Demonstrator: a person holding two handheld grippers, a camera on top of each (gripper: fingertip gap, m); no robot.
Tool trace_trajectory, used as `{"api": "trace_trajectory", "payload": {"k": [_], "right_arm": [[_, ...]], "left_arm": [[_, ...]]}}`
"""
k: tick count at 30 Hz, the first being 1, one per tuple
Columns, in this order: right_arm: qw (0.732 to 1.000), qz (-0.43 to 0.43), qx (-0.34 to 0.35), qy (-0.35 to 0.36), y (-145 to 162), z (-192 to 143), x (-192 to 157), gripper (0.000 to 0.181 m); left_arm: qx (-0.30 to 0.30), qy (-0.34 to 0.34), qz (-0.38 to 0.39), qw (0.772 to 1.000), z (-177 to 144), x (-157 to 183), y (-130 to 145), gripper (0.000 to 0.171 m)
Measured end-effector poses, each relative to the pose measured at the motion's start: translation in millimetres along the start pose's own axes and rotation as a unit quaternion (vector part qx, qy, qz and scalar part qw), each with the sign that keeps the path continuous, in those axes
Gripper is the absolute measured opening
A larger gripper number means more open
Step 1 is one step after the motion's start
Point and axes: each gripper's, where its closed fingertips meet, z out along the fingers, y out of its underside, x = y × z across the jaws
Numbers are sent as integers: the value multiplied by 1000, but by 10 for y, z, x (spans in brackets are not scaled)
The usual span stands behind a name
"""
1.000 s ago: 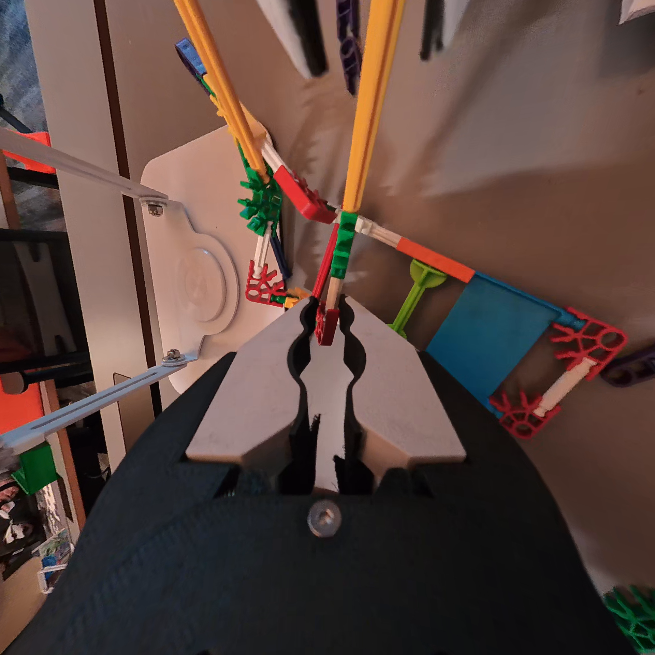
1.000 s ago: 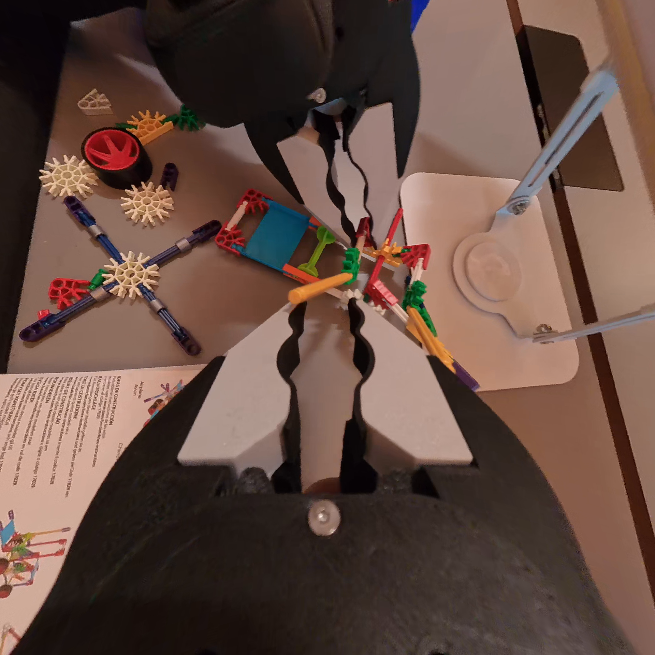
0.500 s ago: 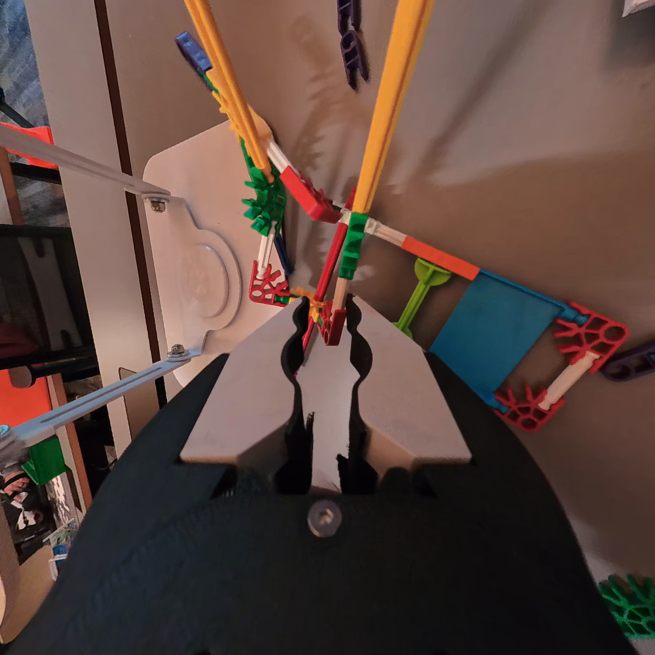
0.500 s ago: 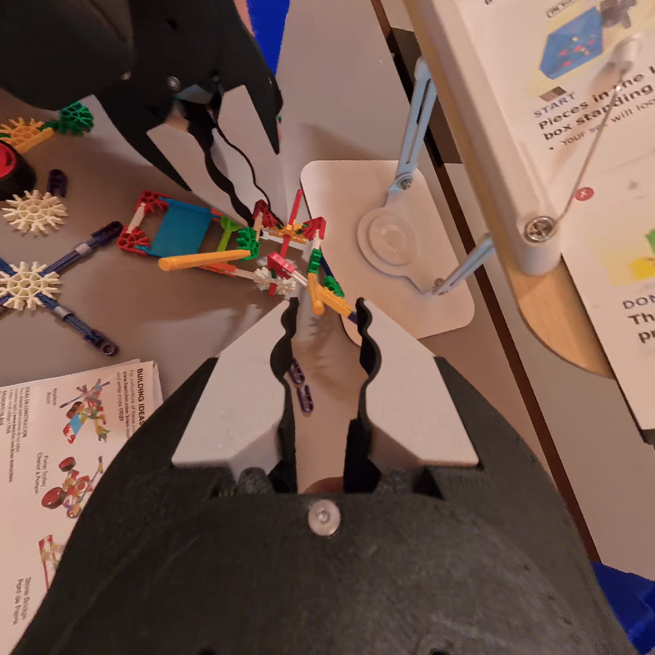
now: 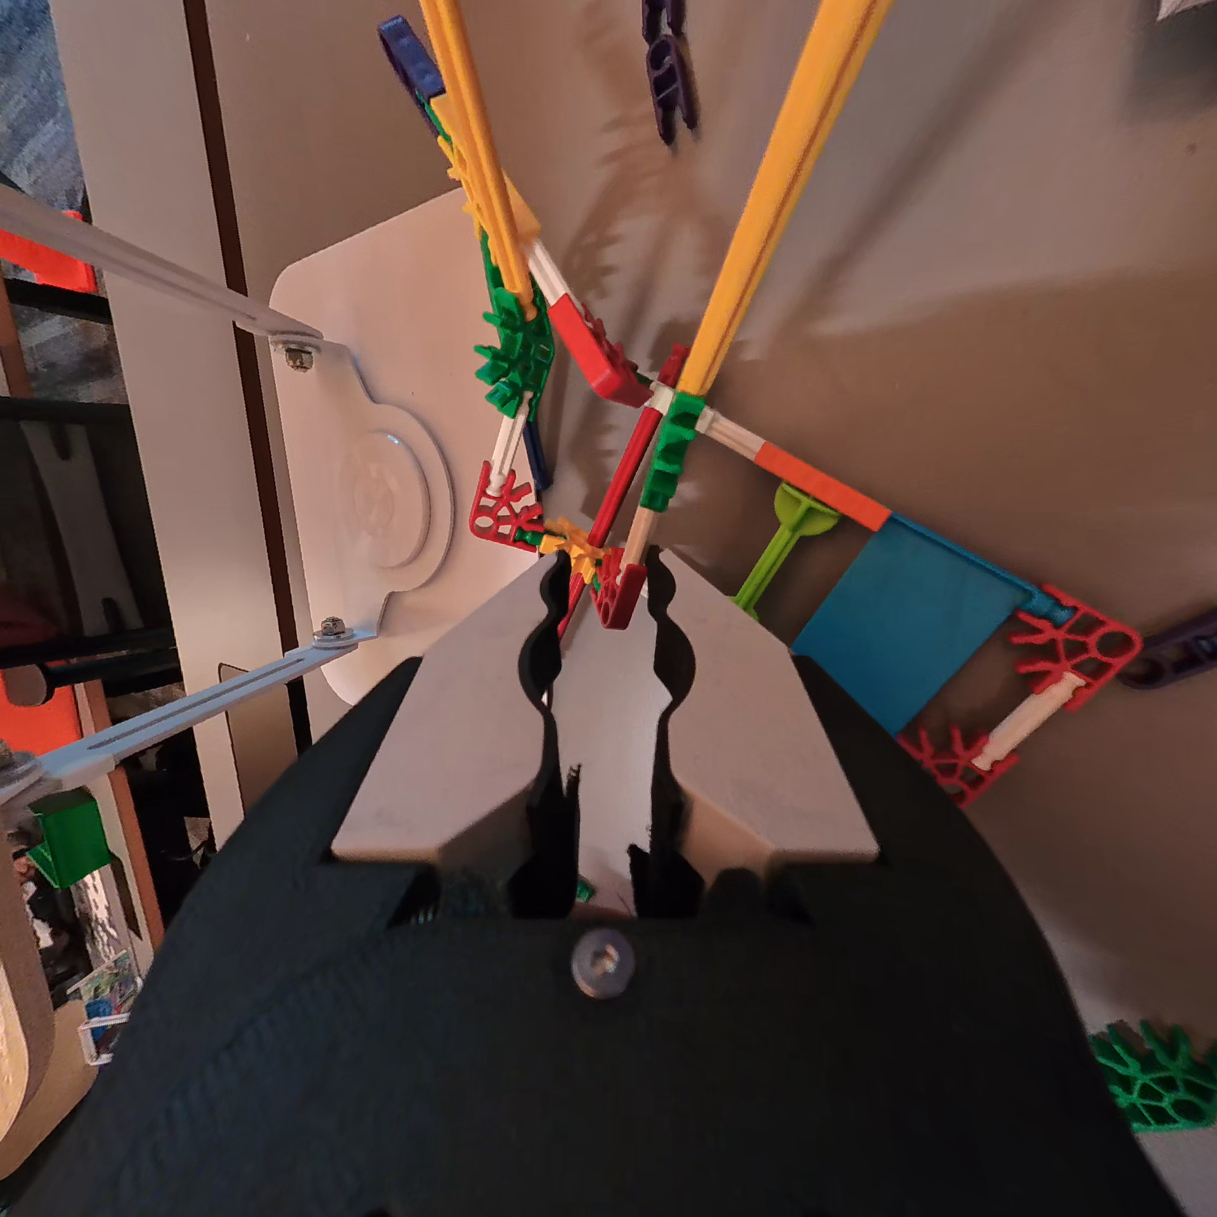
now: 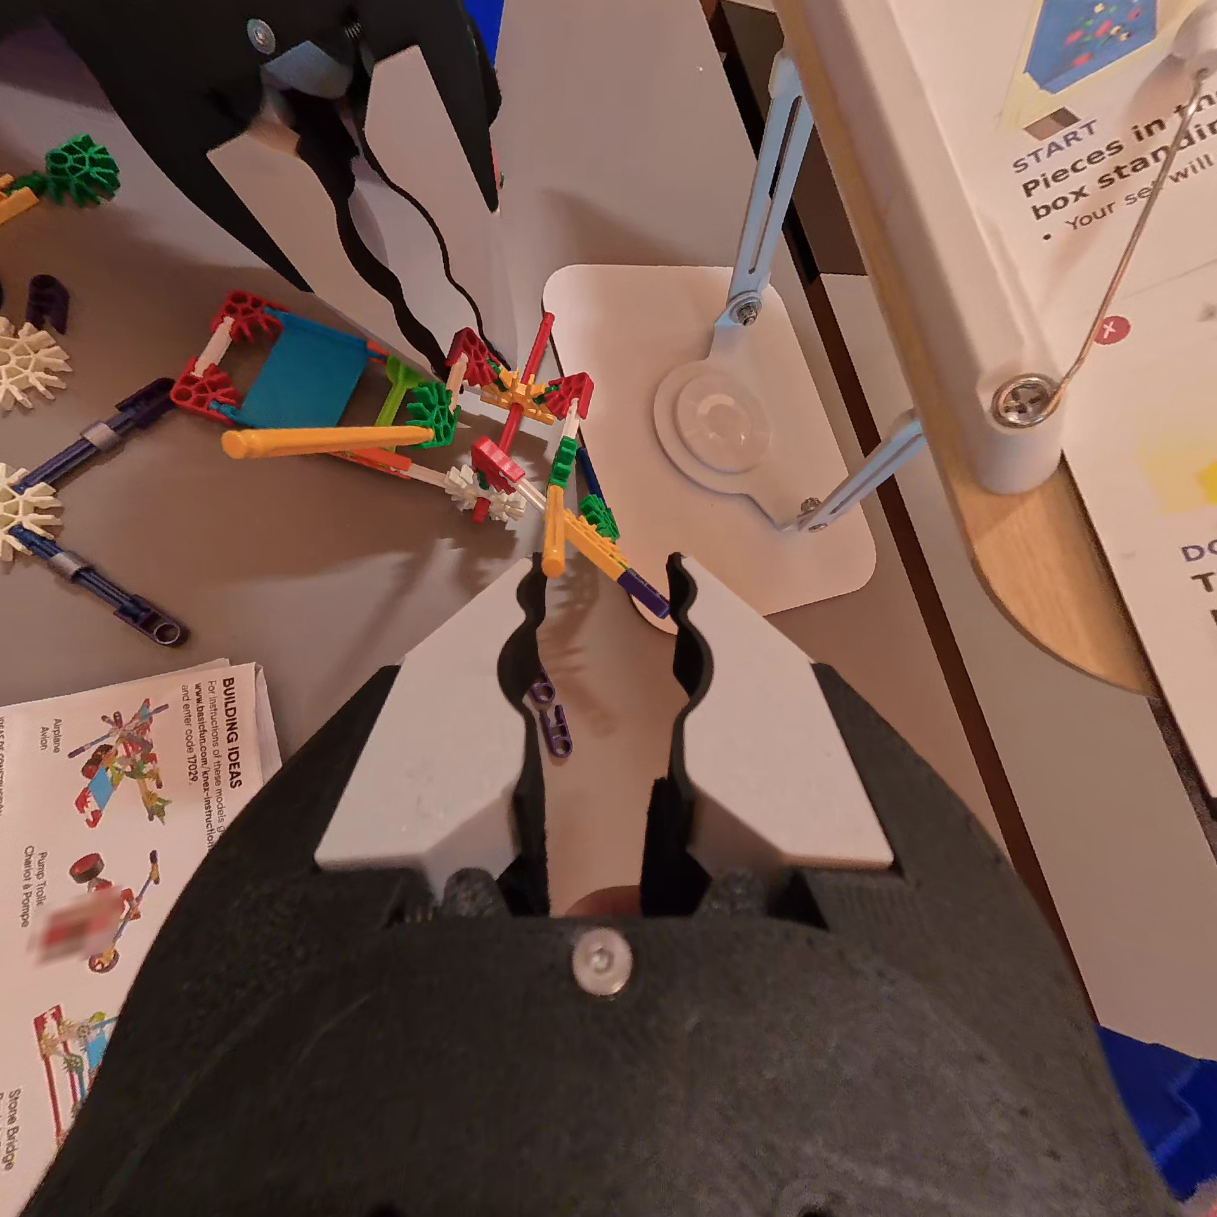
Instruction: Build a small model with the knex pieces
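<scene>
A colourful rod-and-connector toy model (image 5: 678, 448) with yellow rods, green and red connectors and a blue panel (image 5: 909, 632) stands on the grey table. My left gripper (image 5: 606, 560) is closed on the model's red corner connector (image 5: 616, 593), with a red rod and a yellow connector also between the tips. It also shows in the right wrist view (image 6: 464, 362), coming down on the model (image 6: 507, 421) from the far side. My right gripper (image 6: 604, 563) is open and empty, with a yellow rod end (image 6: 553, 560) by its left tip. Small purple connectors (image 6: 553, 724) lie on the table between its fingers.
A white stand base (image 6: 658, 316) with metal struts carries a printed board (image 6: 1119, 263) at the right. An instruction sheet (image 6: 132, 823) lies at the near left. A blue rod cross with white snowflake connectors (image 6: 20, 507) and a green connector (image 6: 82, 168) lie to the left.
My right gripper has drawn back from the model and to the right, and its jaws stand wider. The left jaws have parted slightly and the model has turned a little between them.
</scene>
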Motion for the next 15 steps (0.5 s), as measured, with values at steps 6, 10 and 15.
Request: {"api": "trace_trajectory", "payload": {"k": [6,10,15], "right_arm": [[1000,-1,-3,-1,10,15,-9,36],[1000,-1,-3,-2,11,31,-17,35],[1000,5,-3,-2,26,114,-35,36]], "left_arm": [[-3,5,-1,1000,1,16,16,21],[-3,6,-2,1000,-6,18,16,21],[-2,8,-6,1000,-39,19,13,21]]}}
